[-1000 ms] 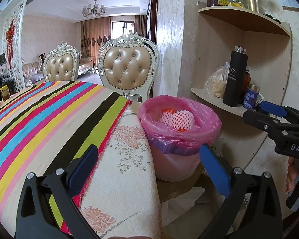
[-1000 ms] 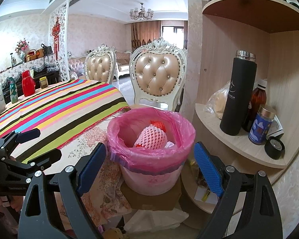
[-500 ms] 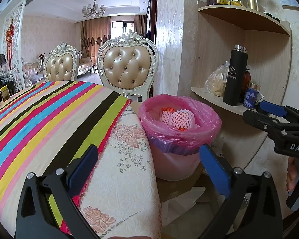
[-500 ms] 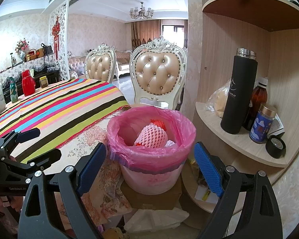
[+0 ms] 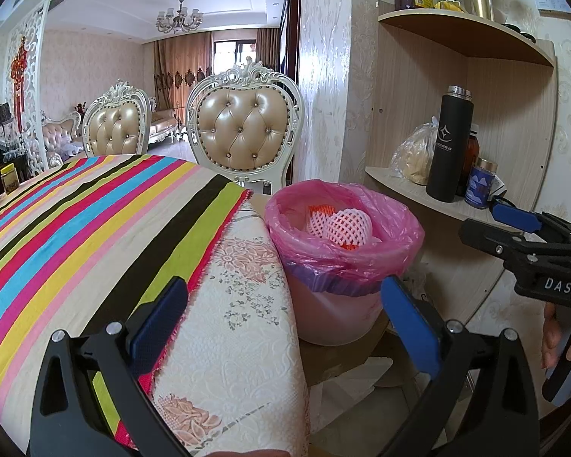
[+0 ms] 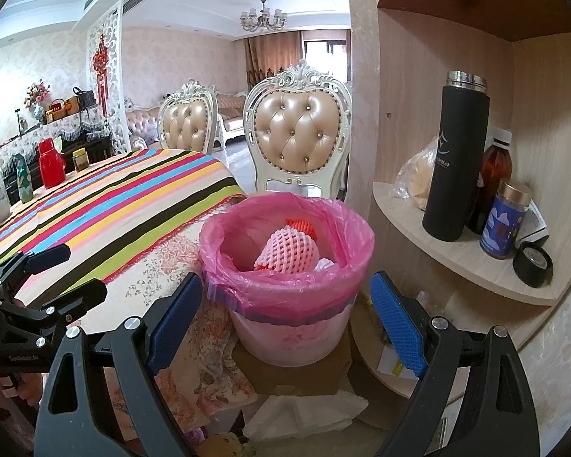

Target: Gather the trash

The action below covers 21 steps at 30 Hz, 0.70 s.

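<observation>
A white bin lined with a pink bag stands beside the table, just ahead of both grippers. Pink and orange foam fruit nets lie inside it. My left gripper is open and empty, its left finger over the table edge, its right finger near the bin. My right gripper is open and empty too, its fingers on either side of the bin's front. In the left wrist view the right gripper shows at the right edge; in the right wrist view the left gripper shows at the left.
A table with a striped cloth fills the left. Two padded chairs stand behind it. A wooden corner shelf at the right holds a black flask, bottles and a bag. Cardboard and white paper lie under the bin.
</observation>
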{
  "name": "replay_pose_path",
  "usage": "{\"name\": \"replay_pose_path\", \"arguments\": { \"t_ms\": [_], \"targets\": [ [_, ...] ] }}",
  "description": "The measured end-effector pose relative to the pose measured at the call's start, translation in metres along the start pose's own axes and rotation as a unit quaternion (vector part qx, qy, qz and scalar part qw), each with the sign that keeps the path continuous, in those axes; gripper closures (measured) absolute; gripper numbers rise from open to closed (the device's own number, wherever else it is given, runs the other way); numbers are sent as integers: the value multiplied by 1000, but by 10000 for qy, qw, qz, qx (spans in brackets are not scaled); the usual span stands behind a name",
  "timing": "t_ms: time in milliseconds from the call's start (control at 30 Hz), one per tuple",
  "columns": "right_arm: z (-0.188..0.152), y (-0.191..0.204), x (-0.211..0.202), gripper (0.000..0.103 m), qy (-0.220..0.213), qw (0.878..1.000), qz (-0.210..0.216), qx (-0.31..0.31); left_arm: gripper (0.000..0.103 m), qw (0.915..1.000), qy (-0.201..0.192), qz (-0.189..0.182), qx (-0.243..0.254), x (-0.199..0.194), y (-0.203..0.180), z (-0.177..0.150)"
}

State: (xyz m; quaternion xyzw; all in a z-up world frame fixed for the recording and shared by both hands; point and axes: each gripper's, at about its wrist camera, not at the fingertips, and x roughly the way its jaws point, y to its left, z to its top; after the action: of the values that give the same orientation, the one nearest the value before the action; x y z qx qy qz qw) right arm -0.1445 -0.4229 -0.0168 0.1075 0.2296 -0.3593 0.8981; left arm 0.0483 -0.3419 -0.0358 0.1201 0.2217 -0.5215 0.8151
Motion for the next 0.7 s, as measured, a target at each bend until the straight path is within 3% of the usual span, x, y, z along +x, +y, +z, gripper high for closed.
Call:
{"name": "replay_pose_path", "arguments": {
  "t_ms": [700],
  "targets": [
    [-2,0,1,19,28,10000,21,19,5,9999,-145,-18,0,-6,1,1]
  ]
}}
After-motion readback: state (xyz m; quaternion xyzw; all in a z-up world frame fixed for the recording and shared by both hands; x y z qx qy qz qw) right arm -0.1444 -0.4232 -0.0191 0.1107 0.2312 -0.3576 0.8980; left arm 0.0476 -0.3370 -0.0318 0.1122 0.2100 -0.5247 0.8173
